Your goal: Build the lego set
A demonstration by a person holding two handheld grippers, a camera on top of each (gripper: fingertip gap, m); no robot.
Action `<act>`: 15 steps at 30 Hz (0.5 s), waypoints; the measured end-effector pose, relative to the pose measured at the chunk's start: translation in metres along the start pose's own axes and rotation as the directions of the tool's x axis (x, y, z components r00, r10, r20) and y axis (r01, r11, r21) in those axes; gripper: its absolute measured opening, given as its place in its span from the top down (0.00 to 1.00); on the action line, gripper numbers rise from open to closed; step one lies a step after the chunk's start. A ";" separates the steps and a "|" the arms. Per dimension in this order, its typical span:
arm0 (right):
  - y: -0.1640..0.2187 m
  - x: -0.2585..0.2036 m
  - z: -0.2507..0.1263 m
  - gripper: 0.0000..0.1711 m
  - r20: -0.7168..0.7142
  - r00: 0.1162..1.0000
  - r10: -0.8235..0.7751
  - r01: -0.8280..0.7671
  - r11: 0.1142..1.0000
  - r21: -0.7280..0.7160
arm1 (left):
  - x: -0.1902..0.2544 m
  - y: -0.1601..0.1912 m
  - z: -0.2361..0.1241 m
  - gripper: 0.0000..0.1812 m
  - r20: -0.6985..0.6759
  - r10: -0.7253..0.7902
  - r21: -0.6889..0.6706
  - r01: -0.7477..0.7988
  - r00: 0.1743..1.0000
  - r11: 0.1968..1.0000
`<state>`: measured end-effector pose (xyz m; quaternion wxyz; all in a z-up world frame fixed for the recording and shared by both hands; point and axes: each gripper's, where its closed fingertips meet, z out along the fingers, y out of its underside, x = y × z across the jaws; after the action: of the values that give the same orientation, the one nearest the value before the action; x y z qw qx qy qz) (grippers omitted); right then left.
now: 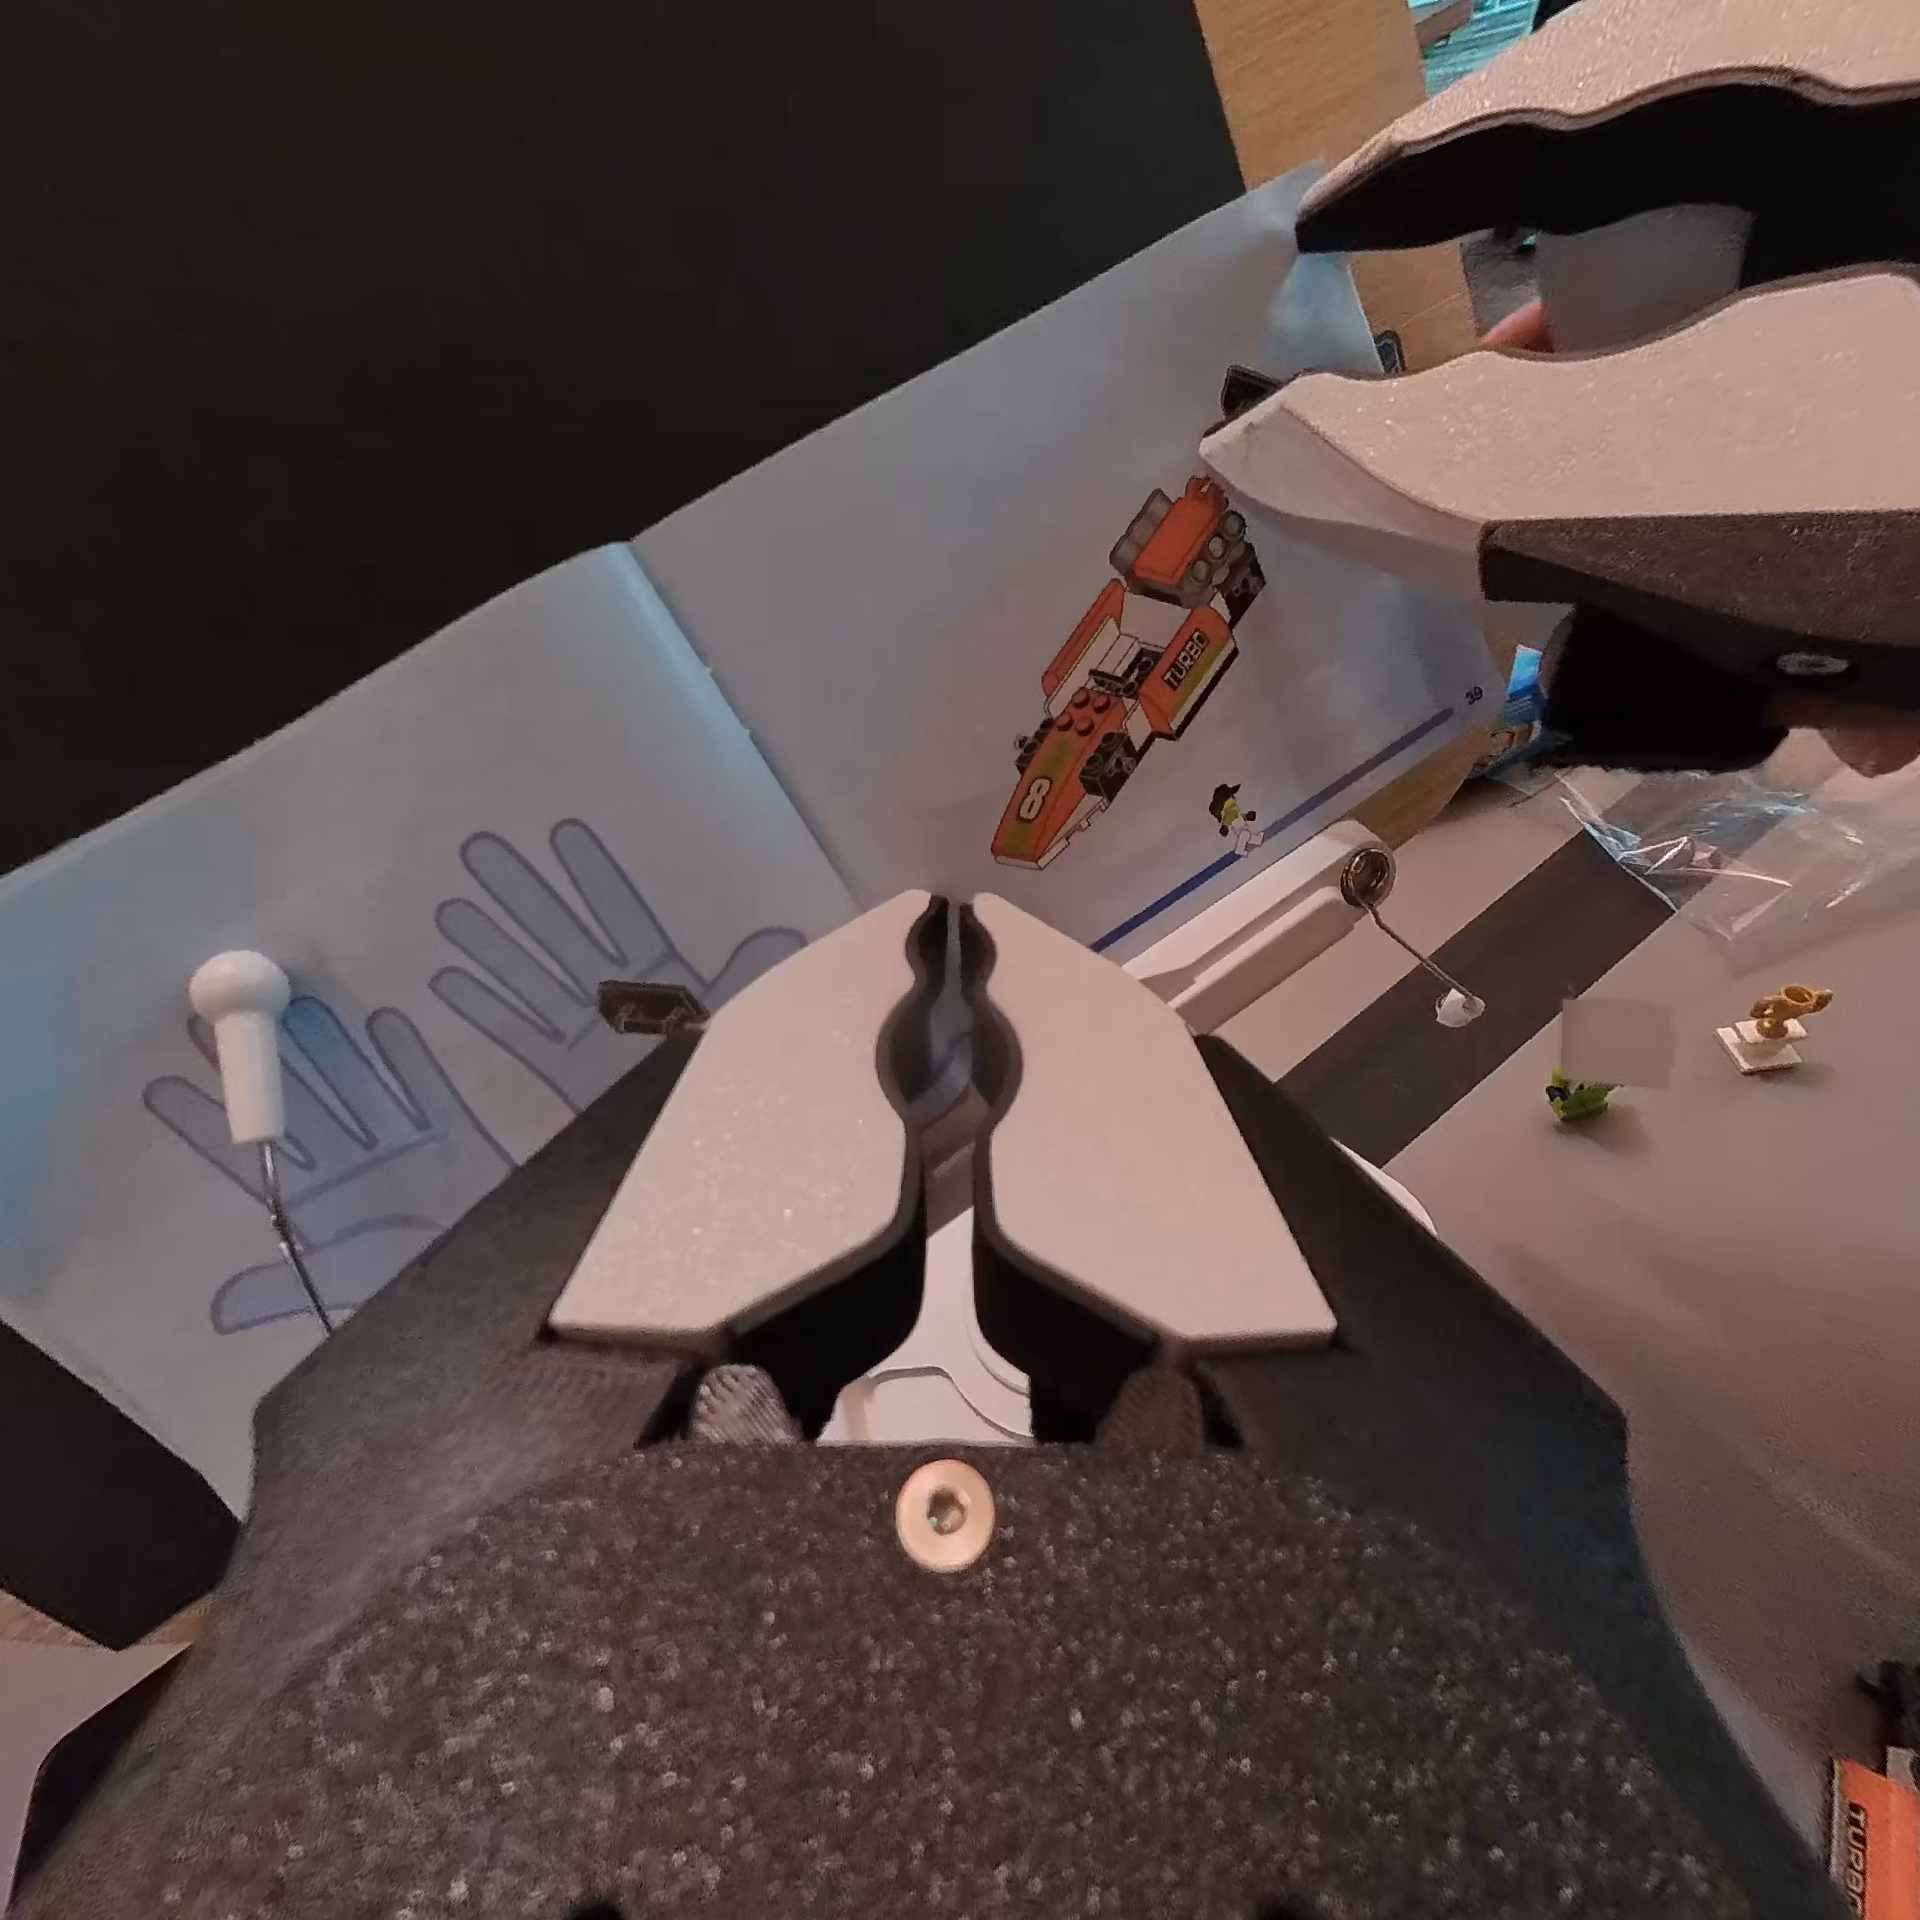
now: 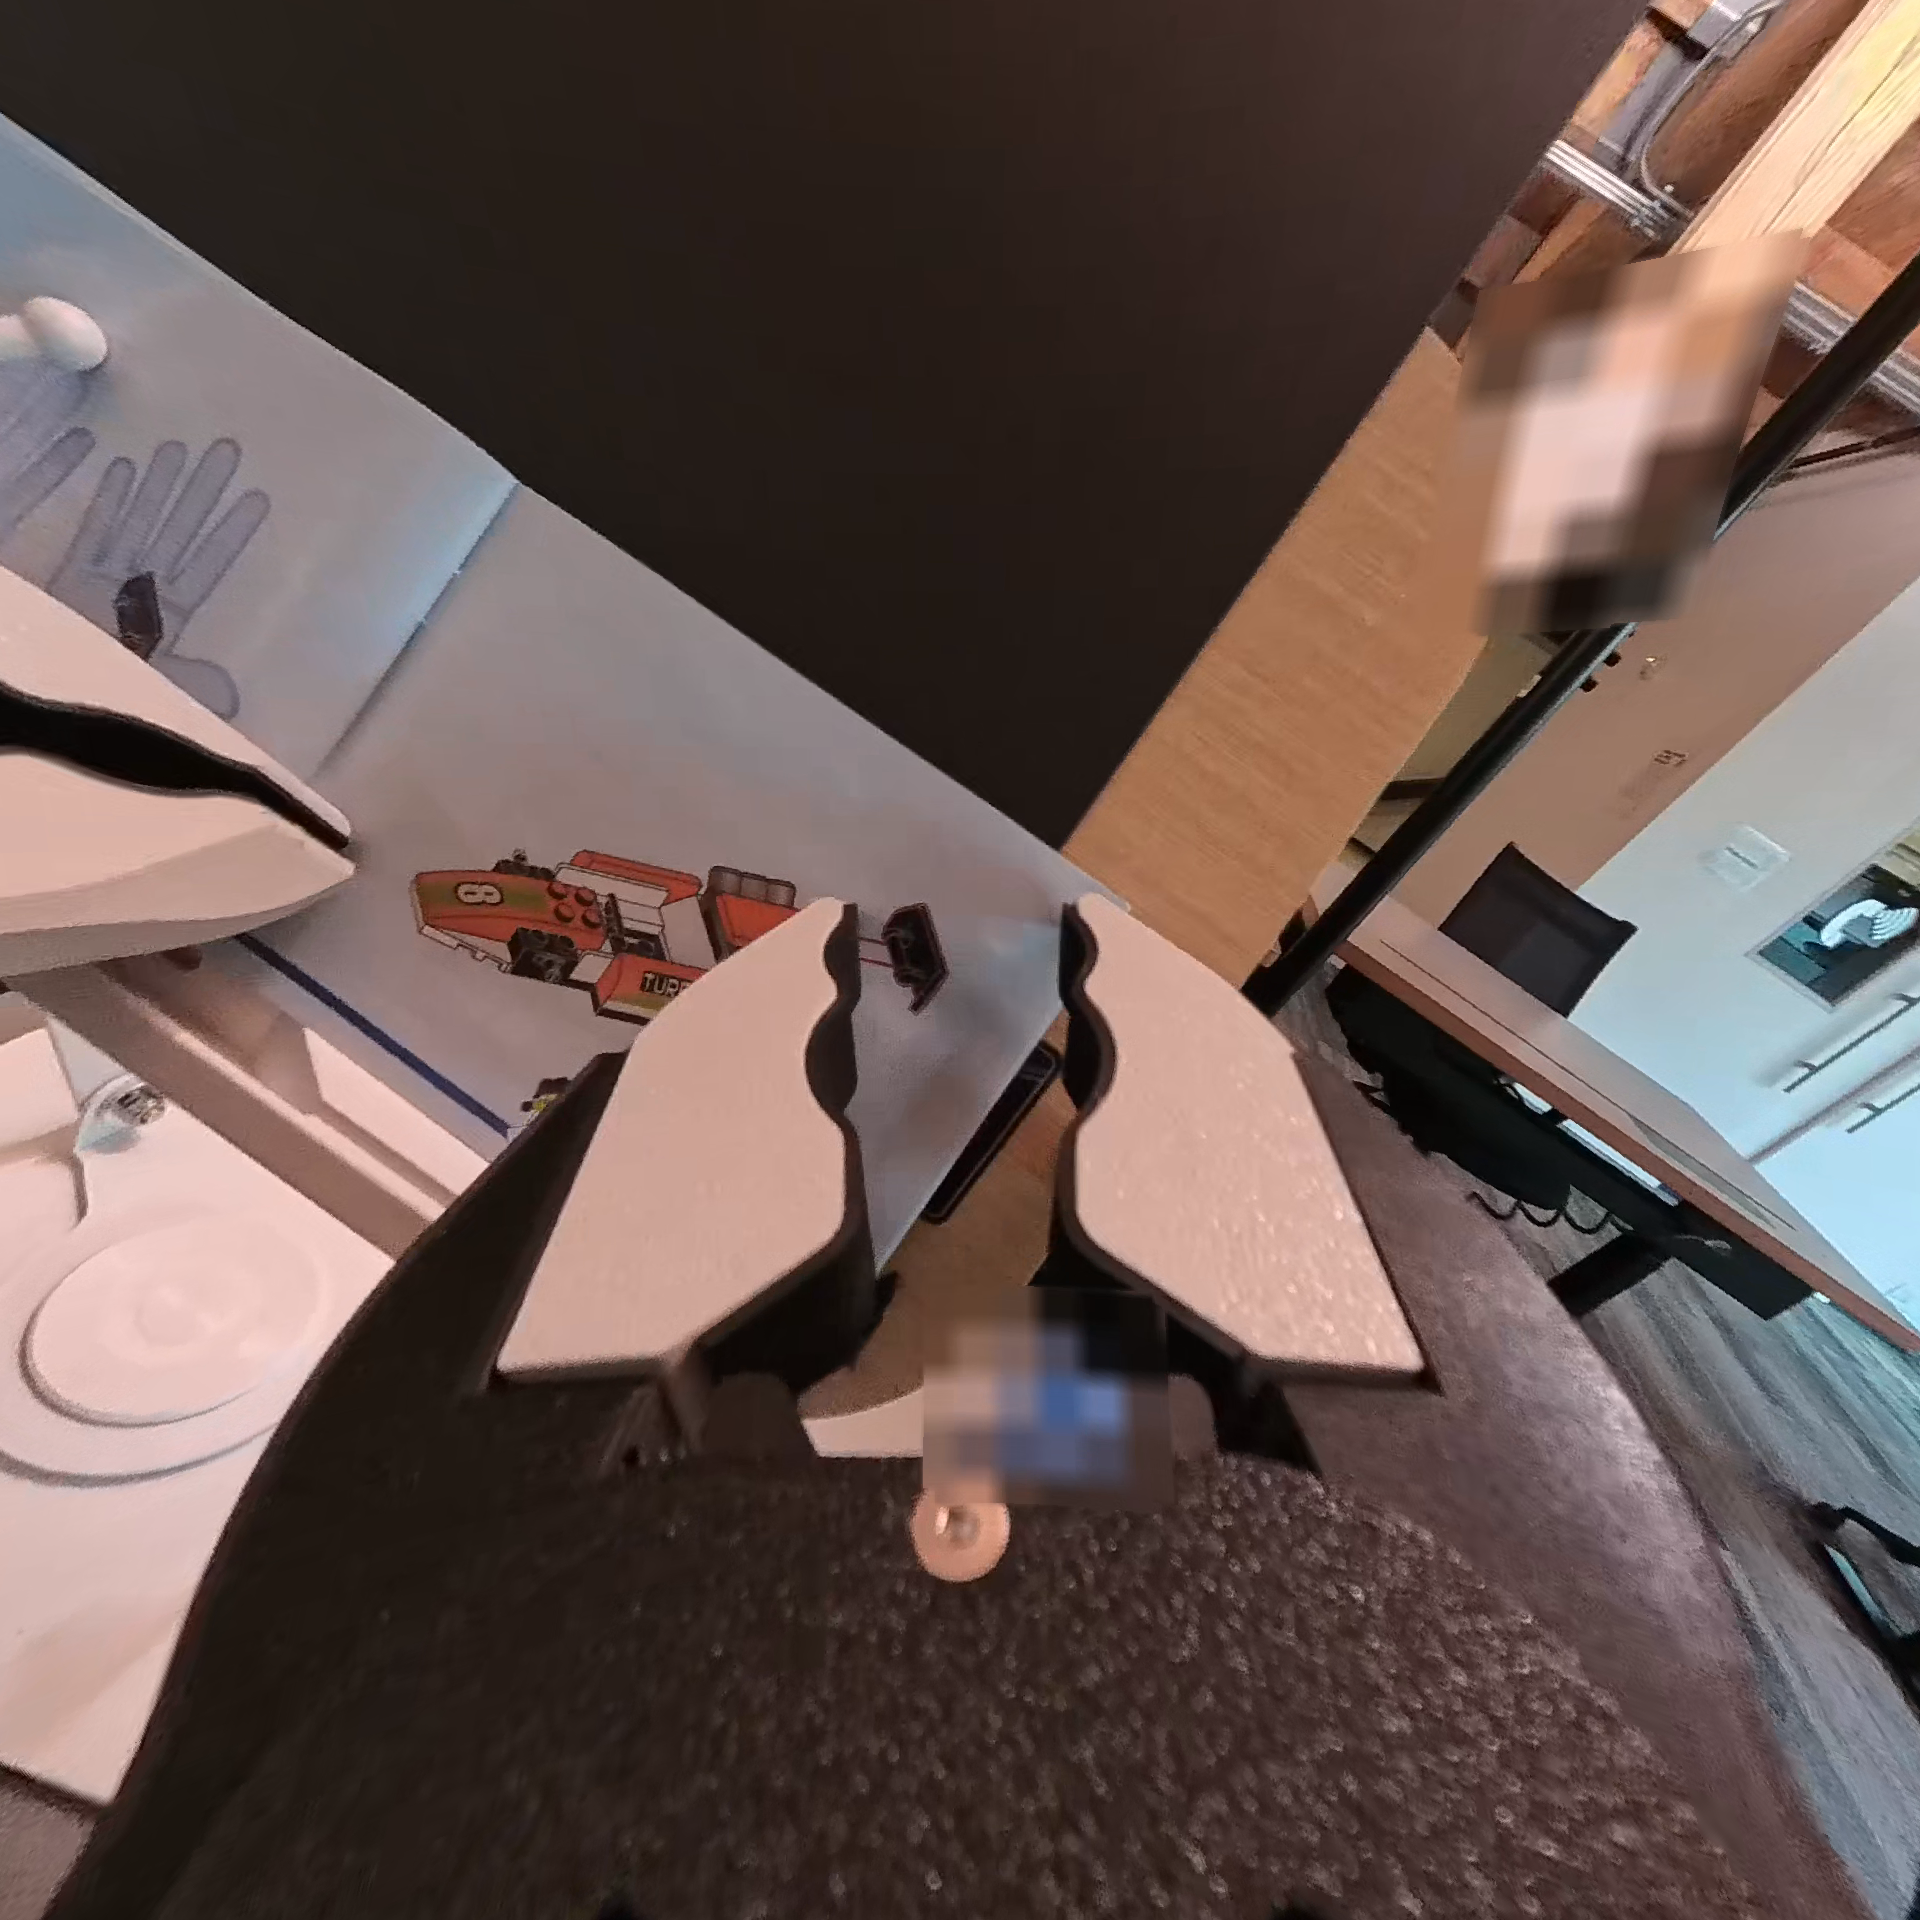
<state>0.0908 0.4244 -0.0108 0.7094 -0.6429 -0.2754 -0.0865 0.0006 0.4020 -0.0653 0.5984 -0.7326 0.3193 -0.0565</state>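
The open instruction booklet [image 1: 883, 675] stands propped up in front of me, showing a drawn orange racing car [image 1: 1122, 707]. My left gripper [image 1: 951, 904] is shut at the lower edge of the right-hand page, with a thin bluish sheet pinched between its fingers. It also shows at the left of the right wrist view [image 2: 343, 842]. My right gripper [image 2: 961, 914] is open. The page's right edge [image 2: 997, 997] stands between its fingers without being pressed. The right gripper also shows at the upper right of the left wrist view [image 1: 1252, 343].
A white book stand [image 1: 1247, 935] with a white-knobbed pin [image 1: 244, 1029] and a black clip [image 1: 649, 1006] holds the booklet. On the grey table lie a minifigure [image 1: 1579, 1091], a gold trophy piece [image 1: 1782, 1023], a clear plastic bag [image 1: 1714, 852] and an orange built part [image 1: 1870, 1829].
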 end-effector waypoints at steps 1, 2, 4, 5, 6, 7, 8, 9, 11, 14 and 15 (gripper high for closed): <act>0.000 -0.001 0.001 0.80 0.003 1.000 0.000 0.000 1.000 -0.003 | 0.000 0.000 0.000 0.99 0.001 -0.002 0.001 0.002 1.000 1.000; 0.000 -0.001 0.001 0.81 0.004 1.000 0.001 -0.001 1.000 -0.006 | -0.001 0.000 0.001 0.99 0.002 -0.005 0.003 0.005 1.000 1.000; 0.001 -0.003 0.001 0.84 0.002 1.000 0.002 -0.002 1.000 -0.010 | -0.001 0.000 0.001 0.99 0.006 -0.008 0.007 0.008 1.000 1.000; 0.001 -0.003 0.002 0.84 -0.001 1.000 0.003 -0.003 1.000 -0.010 | -0.001 0.000 0.001 0.99 0.007 -0.009 0.008 0.009 1.000 1.000; 0.001 -0.002 0.001 0.85 -0.007 1.000 0.006 -0.006 1.000 -0.009 | -0.001 0.000 0.001 0.99 0.008 -0.009 0.007 0.009 1.000 1.000; 0.001 -0.001 0.001 0.89 -0.015 1.000 0.011 -0.011 1.000 -0.008 | -0.001 0.000 0.001 0.99 0.008 -0.008 0.006 0.008 1.000 1.000; 0.001 0.001 0.001 0.92 -0.019 1.000 0.016 -0.016 1.000 -0.010 | -0.001 0.000 0.000 0.99 0.007 -0.007 0.005 0.007 1.000 1.000; 0.001 0.000 0.000 0.95 -0.017 1.000 0.017 -0.017 1.000 -0.013 | -0.001 0.000 0.000 0.99 0.007 -0.004 0.004 0.004 1.000 1.000; 0.002 -0.003 0.000 1.00 -0.009 1.000 -0.002 0.001 1.000 -0.022 | -0.001 0.001 0.000 0.99 0.005 -0.005 0.002 0.005 1.000 1.000; 0.003 -0.009 0.000 1.00 0.002 1.000 -0.029 0.029 0.999 -0.031 | -0.001 0.001 0.000 0.99 0.005 -0.006 0.000 0.006 1.000 1.000; 0.002 -0.009 -0.001 1.00 0.001 0.999 -0.032 0.032 0.999 -0.031 | -0.001 0.001 0.000 0.99 0.005 -0.005 -0.001 0.005 1.000 1.000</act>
<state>0.0845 0.4220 -0.0169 0.6980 -0.6493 -0.2843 -0.1020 -0.0007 0.4025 -0.0658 0.5987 -0.7339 0.3159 -0.0561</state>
